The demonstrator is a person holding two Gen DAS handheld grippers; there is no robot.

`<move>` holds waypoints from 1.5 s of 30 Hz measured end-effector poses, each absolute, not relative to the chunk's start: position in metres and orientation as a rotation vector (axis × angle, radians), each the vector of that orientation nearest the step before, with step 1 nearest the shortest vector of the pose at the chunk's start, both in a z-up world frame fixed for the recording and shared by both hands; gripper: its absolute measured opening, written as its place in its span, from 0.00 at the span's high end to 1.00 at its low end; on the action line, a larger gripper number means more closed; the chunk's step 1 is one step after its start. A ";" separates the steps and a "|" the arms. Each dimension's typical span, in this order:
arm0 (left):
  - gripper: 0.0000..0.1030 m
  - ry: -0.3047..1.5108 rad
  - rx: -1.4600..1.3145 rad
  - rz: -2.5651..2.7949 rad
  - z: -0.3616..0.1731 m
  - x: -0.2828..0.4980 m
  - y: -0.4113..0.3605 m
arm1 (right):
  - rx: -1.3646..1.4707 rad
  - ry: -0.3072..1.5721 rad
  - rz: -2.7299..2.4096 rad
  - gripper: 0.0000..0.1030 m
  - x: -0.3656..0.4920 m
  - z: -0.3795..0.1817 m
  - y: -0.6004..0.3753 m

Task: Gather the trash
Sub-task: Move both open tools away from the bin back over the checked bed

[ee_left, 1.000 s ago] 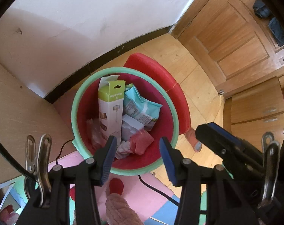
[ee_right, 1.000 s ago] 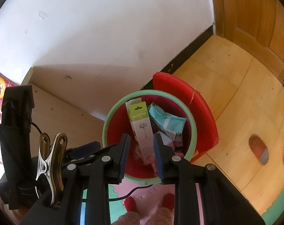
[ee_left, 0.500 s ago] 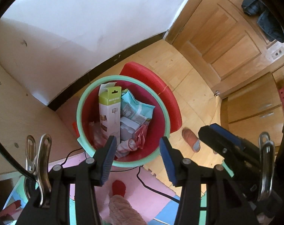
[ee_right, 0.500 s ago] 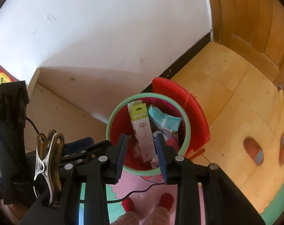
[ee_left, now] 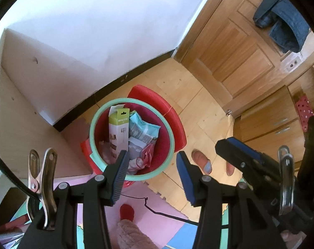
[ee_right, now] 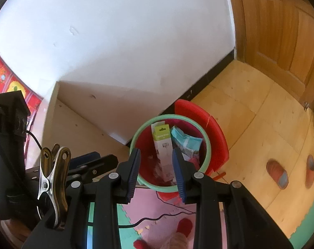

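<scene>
- The left gripper (ee_left: 151,176) and the right gripper (ee_right: 157,171) hang part open and empty above the bin (ee_left: 132,141).
- Trash fills the bin: a tall box (ee_left: 118,128), a teal packet (ee_left: 143,128), perhaps crumpled plastic.
- A black cable (ee_left: 157,211) crosses the foam mat (ee_left: 140,197); slippers (ee_right: 277,172) lie nearby.

bins: 1 (ee_left: 166,127) | boxes: 1 (ee_left: 118,132) | slippers: 2 (ee_right: 277,173) | doors: 1 (ee_left: 236,47)

Right hand-held gripper (ee_right: 156,173) empty, apart, above filled red bin (ee_right: 218,145)
</scene>
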State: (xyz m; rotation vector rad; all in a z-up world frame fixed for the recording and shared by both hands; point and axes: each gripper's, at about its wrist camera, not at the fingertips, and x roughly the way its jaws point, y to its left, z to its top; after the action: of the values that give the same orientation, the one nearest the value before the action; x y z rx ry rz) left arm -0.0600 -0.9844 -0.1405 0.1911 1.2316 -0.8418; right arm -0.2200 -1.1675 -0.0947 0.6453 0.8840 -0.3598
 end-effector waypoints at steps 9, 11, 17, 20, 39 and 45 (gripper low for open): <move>0.52 1.197 0.132 -0.853 -0.101 -0.068 -0.939 | 0.593 0.834 -0.341 0.68 -0.218 -0.058 -1.137; 0.52 1.185 0.119 -0.851 -0.091 -0.069 -0.926 | 0.583 0.821 -0.329 0.68 -0.216 -0.049 -1.126; 0.52 1.156 0.075 -0.833 -0.063 -0.073 -0.890 | 0.539 0.785 -0.295 0.68 -0.211 -0.025 -1.091; 0.52 1.139 0.051 -0.821 -0.049 -0.074 -0.869 | 0.525 0.771 -0.278 0.68 -0.210 -0.013 -1.075; 0.52 1.066 -0.099 -0.611 0.020 -0.077 -0.699 | 0.401 0.714 -0.061 0.68 -0.185 0.055 -0.935; 0.52 1.043 -0.158 -0.525 0.039 -0.084 -0.632 | 0.365 0.712 0.036 0.68 -0.174 0.068 -0.879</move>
State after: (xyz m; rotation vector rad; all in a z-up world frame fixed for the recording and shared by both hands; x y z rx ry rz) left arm -0.0838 -0.6319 0.0389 -0.1575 1.0431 -0.5246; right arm -0.1738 -0.8789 0.0685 0.3650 0.7117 0.0364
